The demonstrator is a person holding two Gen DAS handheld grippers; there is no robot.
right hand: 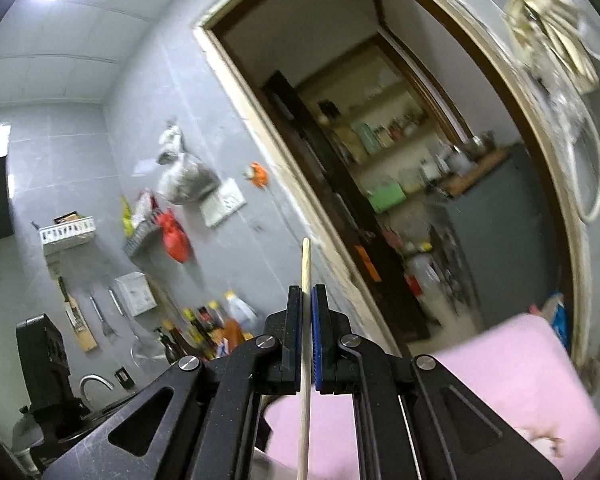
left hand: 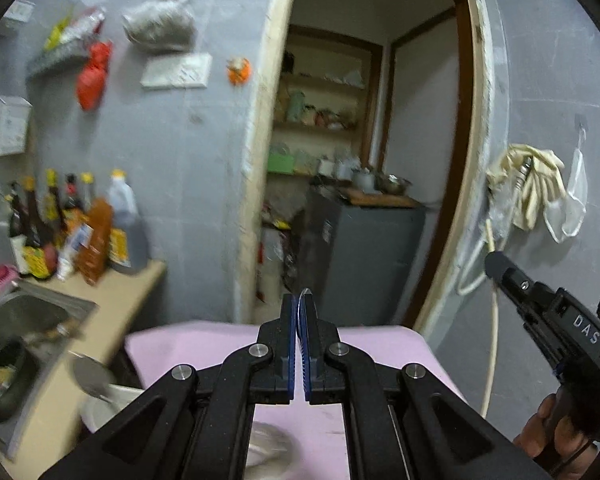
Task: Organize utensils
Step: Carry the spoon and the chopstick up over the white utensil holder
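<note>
My left gripper [left hand: 301, 320] is shut on a thin metal utensil [left hand: 303, 295]; only its narrow edge shows between the blue pads, so I cannot tell which kind it is. It hangs above a pink-covered table [left hand: 204, 344]. My right gripper [right hand: 306, 312] is shut on a pale wooden chopstick [right hand: 305, 268] that stands upright between the jaws and runs down past them. The right gripper also shows in the left wrist view [left hand: 496, 264], raised at the right with a hand on it.
A steel sink [left hand: 32, 312] with a dark pot and a counter with sauce bottles [left hand: 72, 228] lie at the left. A metal spoon [left hand: 92, 376] rests in a white bowl [left hand: 104, 404]. A glass dish [left hand: 268, 444] sits on the pink table. A doorway [left hand: 360, 160] is ahead.
</note>
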